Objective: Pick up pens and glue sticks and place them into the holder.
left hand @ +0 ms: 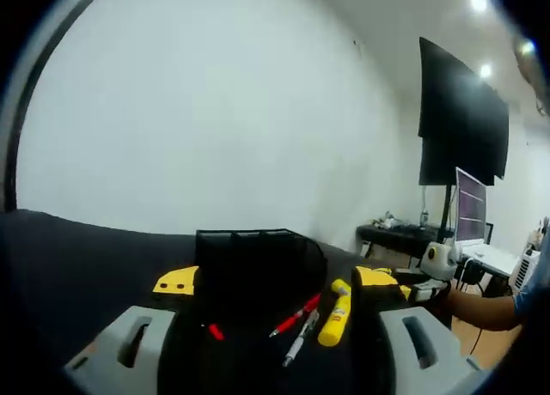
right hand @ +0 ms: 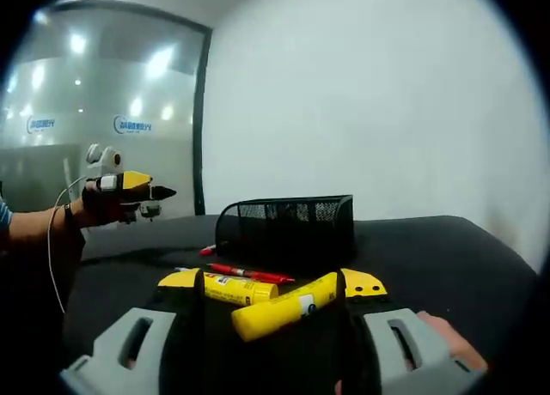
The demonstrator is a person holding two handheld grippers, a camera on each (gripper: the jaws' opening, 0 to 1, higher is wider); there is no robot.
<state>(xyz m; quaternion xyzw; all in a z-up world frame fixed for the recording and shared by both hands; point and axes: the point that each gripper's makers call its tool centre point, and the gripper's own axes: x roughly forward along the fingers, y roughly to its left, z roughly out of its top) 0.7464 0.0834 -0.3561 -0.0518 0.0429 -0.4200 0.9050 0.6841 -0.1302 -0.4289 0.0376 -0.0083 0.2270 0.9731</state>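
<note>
**Both tongs wide over the pens and glue**

Left gripper view: the left tongs stand wide above the black bench, the mesh holder between the tips; red pen, silver pen and a yellow glue stick lie beside it.

Right gripper view: the right tongs gape (nothing gripped) around two glue sticks, holder behind.

I am seeing a black cloth-covered table carrying a black wire-mesh holder at the far side, with two yellow glue sticks and red pens lying nearer.
</note>
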